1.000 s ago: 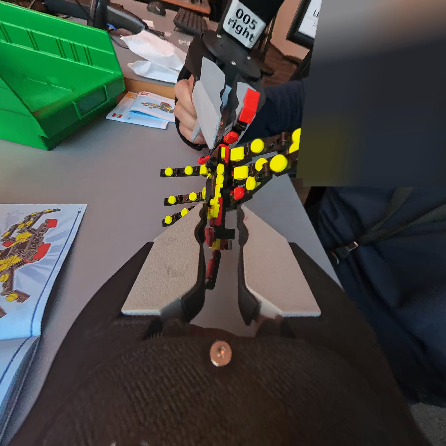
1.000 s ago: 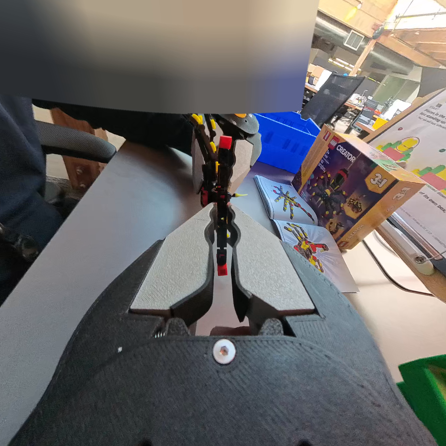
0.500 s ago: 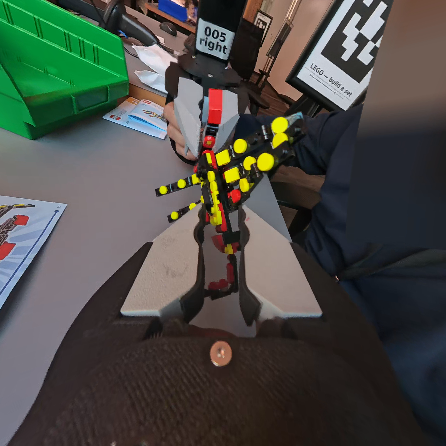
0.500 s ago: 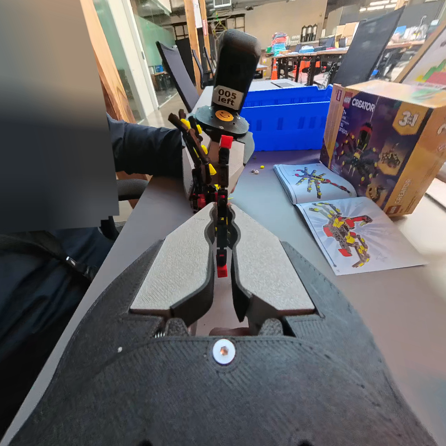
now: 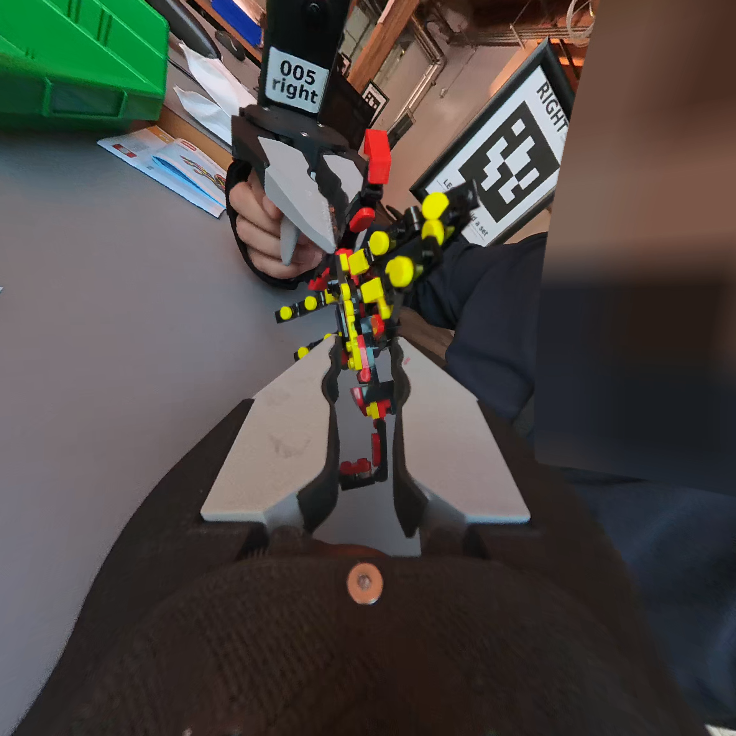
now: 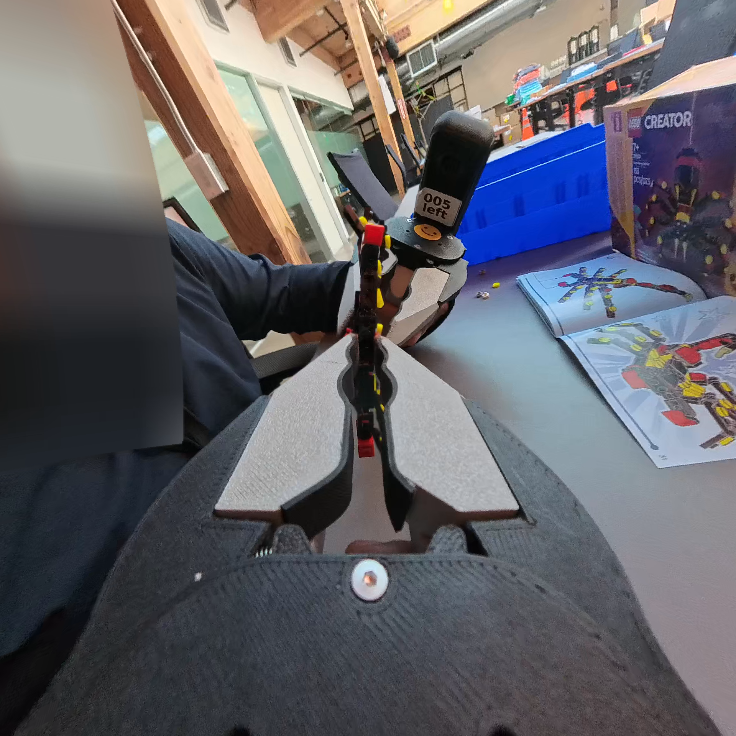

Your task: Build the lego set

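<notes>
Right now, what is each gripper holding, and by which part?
Left gripper clamps the black, yellow and red brick spider model by its rear body; right gripper pinches one black, red-tipped leg along its length.

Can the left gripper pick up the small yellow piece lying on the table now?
Probably not: the left gripper is shut on the spider model, so its fingers are occupied. The yellow piece lies apart on the table.

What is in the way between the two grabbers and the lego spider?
Nothing visible. The left gripper is closed on the lego spider body, and the right gripper is closed on a long black leg with a red tip. Both already touch the model.
</notes>
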